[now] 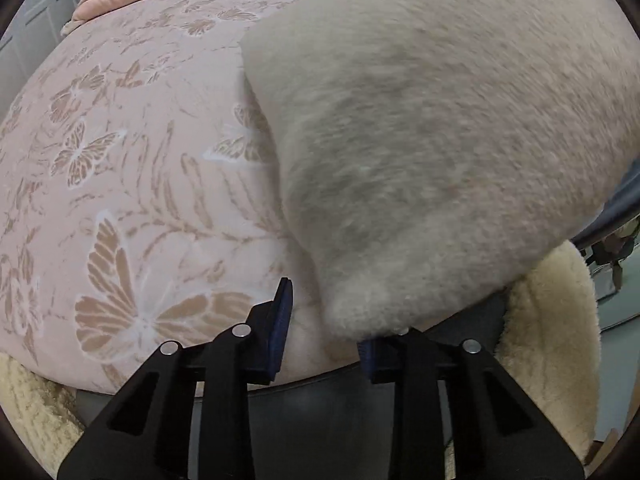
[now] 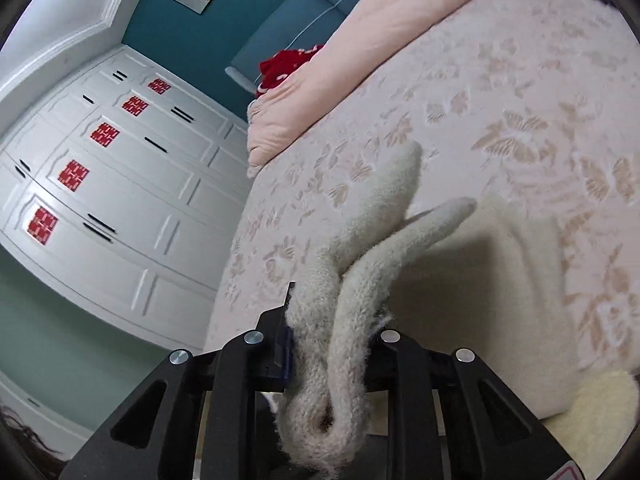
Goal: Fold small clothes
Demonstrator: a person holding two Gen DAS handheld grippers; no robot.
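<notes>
Right gripper (image 2: 332, 344) clamped bunched cream fleece garment (image 2: 360, 264) above pink butterfly bedspread (image 2: 520, 120). Left gripper (image 1: 324, 328) jaws stood apart beside garment edge, gripping nothing visible.

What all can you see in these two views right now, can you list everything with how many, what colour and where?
Fuzzy cream knitted garment: one, off-white, lying on the bed, a bunched part clamped in the right gripper.
Pink bedspread with butterfly pattern: one, pale pink with tan butterflies, covering the bed.
Plain pink quilt: one, salmon pink, heaped at the far end of the bed.
Red cloth item: one, red, behind the quilt.
Cream fleece blanket: one, pale yellow, at the bed's near edge.
White panelled wardrobe: one, white with red square stickers, left of the bed.
Teal wall: one, behind the bed.
Left gripper: one, black, jaws apart at the garment's corner.
Right gripper: one, black, jaws shut on the garment.
</notes>
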